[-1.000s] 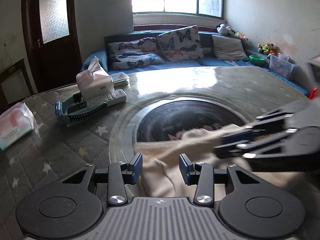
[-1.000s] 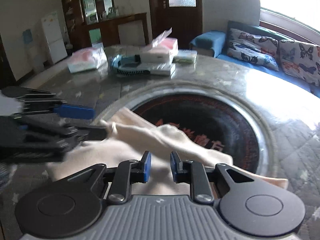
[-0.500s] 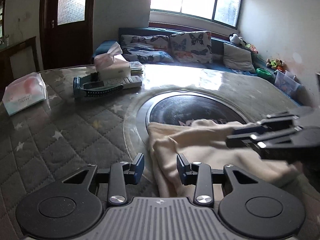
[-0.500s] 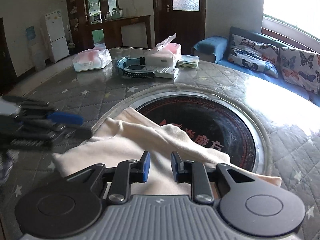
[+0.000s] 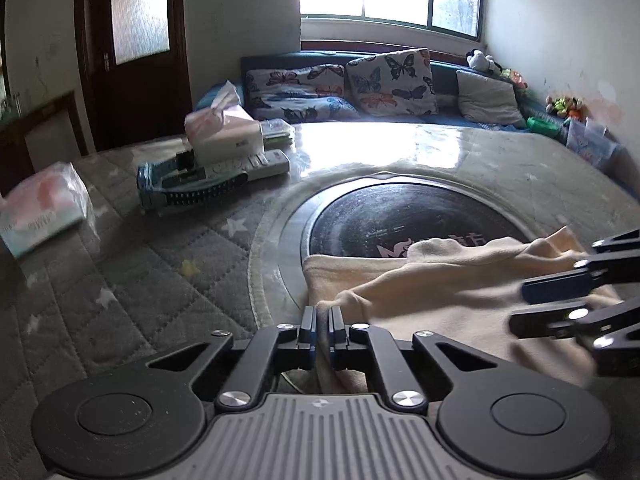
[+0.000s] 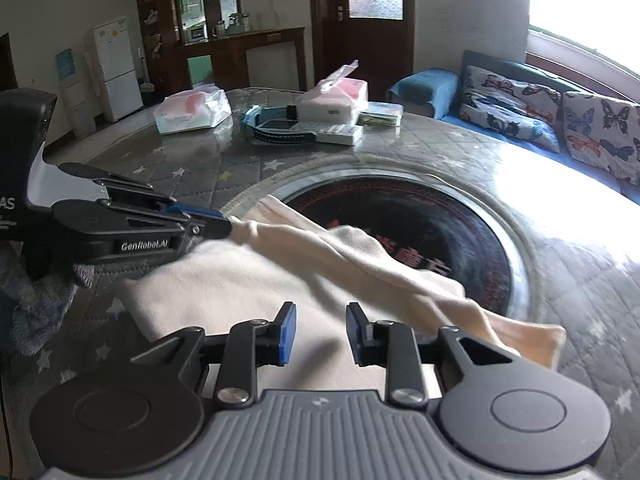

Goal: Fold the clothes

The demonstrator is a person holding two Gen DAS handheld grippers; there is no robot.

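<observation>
A cream garment [image 5: 448,292] lies partly folded on the table, over the edge of the dark round inset [image 5: 404,216]. My left gripper [image 5: 322,316] is shut on the garment's near left corner and lifts it into a taut ridge; in the right wrist view this gripper [image 6: 224,226] pinches the cloth [image 6: 328,276] at the left. My right gripper [image 6: 320,332] is open and empty, hovering just above the flat part of the garment. It shows in the left wrist view [image 5: 560,300] at the right edge.
On the quilted grey table cover [image 5: 140,280] stand a tissue box [image 5: 224,132], remote controls [image 5: 248,166], a blue device [image 5: 180,188] and a plastic-wrapped tissue pack [image 5: 40,212] at far left. A sofa with butterfly cushions [image 5: 360,84] lies beyond.
My left gripper has closed on the garment's corner and raised it. My right gripper has opened a bit wider and stays over the cloth.
</observation>
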